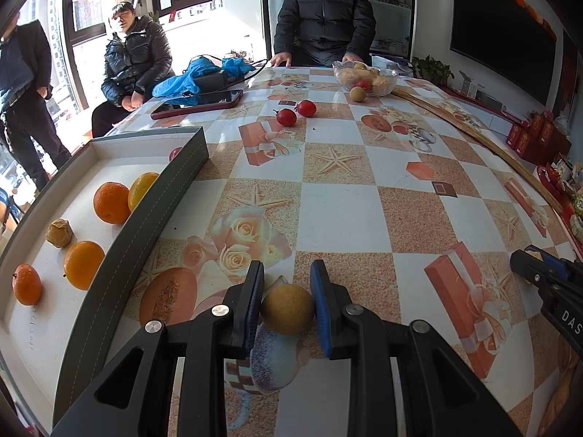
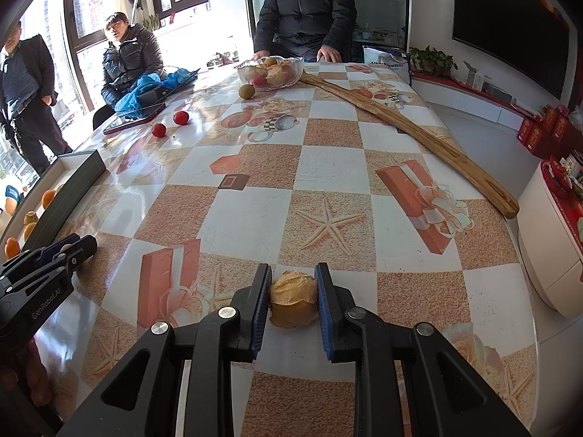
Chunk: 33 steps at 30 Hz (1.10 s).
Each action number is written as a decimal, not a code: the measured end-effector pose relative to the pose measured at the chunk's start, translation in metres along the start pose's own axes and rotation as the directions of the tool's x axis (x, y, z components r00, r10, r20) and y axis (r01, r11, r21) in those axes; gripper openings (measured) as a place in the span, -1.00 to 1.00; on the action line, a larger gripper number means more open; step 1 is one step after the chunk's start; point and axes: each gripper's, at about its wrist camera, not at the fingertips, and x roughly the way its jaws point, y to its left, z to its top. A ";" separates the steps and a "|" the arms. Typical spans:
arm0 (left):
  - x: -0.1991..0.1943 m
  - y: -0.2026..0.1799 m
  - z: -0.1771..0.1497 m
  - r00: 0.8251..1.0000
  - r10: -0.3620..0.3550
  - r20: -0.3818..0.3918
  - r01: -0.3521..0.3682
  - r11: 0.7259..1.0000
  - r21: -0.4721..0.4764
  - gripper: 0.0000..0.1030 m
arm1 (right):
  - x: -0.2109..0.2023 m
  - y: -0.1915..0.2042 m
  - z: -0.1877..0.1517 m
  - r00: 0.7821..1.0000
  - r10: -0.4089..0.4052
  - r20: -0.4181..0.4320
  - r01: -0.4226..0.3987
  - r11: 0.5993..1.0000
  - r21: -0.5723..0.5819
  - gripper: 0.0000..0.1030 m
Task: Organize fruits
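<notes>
My left gripper (image 1: 287, 280) is shut on a round brown-yellow fruit (image 1: 287, 308) and holds it just above the table, right of the grey-walled box (image 1: 145, 215). The box holds several oranges (image 1: 111, 202) and a papery husked fruit (image 1: 59, 233). My right gripper (image 2: 293, 284) is shut on a papery husked fruit (image 2: 293, 298) near the table's front. Two red tomatoes (image 1: 286, 117) and a brown fruit (image 1: 357, 93) lie on the far table by a glass bowl (image 1: 386, 80) of fruit. The right gripper shows at the right edge of the left wrist view (image 1: 546, 280).
A red-cased phone (image 1: 198, 103), blue plastic bags (image 1: 189, 80) and a black device lie at the far left. A long wooden board (image 2: 408, 127) runs along the right side. Three people are around the far and left edges. The table (image 2: 328, 167) has a checkered cloth.
</notes>
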 end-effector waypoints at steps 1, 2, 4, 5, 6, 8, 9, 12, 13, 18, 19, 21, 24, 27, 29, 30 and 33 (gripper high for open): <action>0.000 0.000 0.000 1.000 0.000 0.000 0.000 1.000 0.000 -0.44 | 0.000 0.000 0.000 1.000 0.000 0.000 0.000 1.000 0.000 -0.52; 0.000 0.000 0.000 1.000 0.000 0.000 0.000 1.000 0.000 -0.44 | 0.000 0.000 0.000 1.000 0.000 0.000 0.000 1.000 0.000 -0.52; 0.000 0.000 0.000 1.000 0.000 0.000 0.000 1.000 0.000 -0.44 | 0.000 0.000 0.000 1.000 0.001 0.000 -0.001 1.000 0.000 -0.52; 0.000 0.000 0.000 1.000 0.000 0.000 0.000 1.000 0.000 -0.44 | 0.000 0.000 0.000 1.000 0.000 0.000 0.000 1.000 0.000 -0.52; 0.000 0.000 0.000 1.000 0.000 0.000 0.000 1.000 0.000 -0.44 | 0.000 0.000 0.000 1.000 0.000 0.000 0.000 1.000 0.000 -0.52; 0.000 0.000 0.000 1.000 0.000 0.000 0.000 1.000 0.000 -0.44 | 0.000 0.000 0.000 1.000 0.000 0.000 0.000 1.000 0.000 -0.52; 0.000 0.000 0.000 1.000 0.000 0.000 0.000 1.000 0.000 -0.44 | 0.000 0.000 0.000 1.000 0.000 0.000 0.000 1.000 0.000 -0.52; 0.000 0.000 0.000 1.000 0.000 0.000 0.000 1.000 0.001 -0.44 | 0.000 0.000 0.000 1.000 0.001 0.000 -0.001 1.000 0.000 -0.52; 0.000 0.000 0.000 1.000 0.000 0.000 0.000 1.000 0.001 -0.44 | 0.000 0.000 0.000 1.000 0.001 0.000 -0.001 1.000 0.001 -0.52; 0.000 0.000 0.000 1.000 0.000 0.001 0.000 1.000 0.000 -0.44 | 0.000 0.000 0.000 1.000 0.001 0.000 -0.001 1.000 0.000 -0.52; 0.000 0.000 0.000 1.000 -0.001 0.001 0.001 1.000 0.000 -0.44 | 0.000 0.000 0.000 1.000 0.001 0.000 -0.001 1.000 0.000 -0.52; 0.000 0.000 0.000 1.000 0.000 0.001 0.000 1.000 0.001 -0.44 | 0.000 0.000 0.000 1.000 0.001 0.000 -0.001 1.000 0.000 -0.52; 0.000 0.000 0.000 1.000 -0.001 0.001 0.001 1.000 0.001 -0.44 | 0.000 0.000 0.000 1.000 0.001 0.000 -0.001 1.000 0.000 -0.52; 0.000 0.000 0.000 1.000 -0.001 0.001 0.001 1.000 0.001 -0.44 | 0.000 0.000 0.000 1.000 0.000 0.000 0.000 1.000 -0.001 -0.52; 0.000 0.000 0.000 1.000 -0.001 0.001 0.001 1.000 0.001 -0.44 | 0.000 0.000 0.000 1.000 0.000 0.000 0.000 1.000 0.000 -0.52; 0.000 0.000 0.000 1.000 -0.001 0.001 0.001 1.000 0.001 -0.44 | 0.000 0.000 0.000 1.000 0.000 0.000 0.000 1.000 0.000 -0.52; 0.000 0.000 0.000 1.000 0.000 0.001 0.000 1.000 0.001 -0.44 | 0.000 0.000 0.000 1.000 -0.005 -0.001 0.005 1.000 -0.006 -0.51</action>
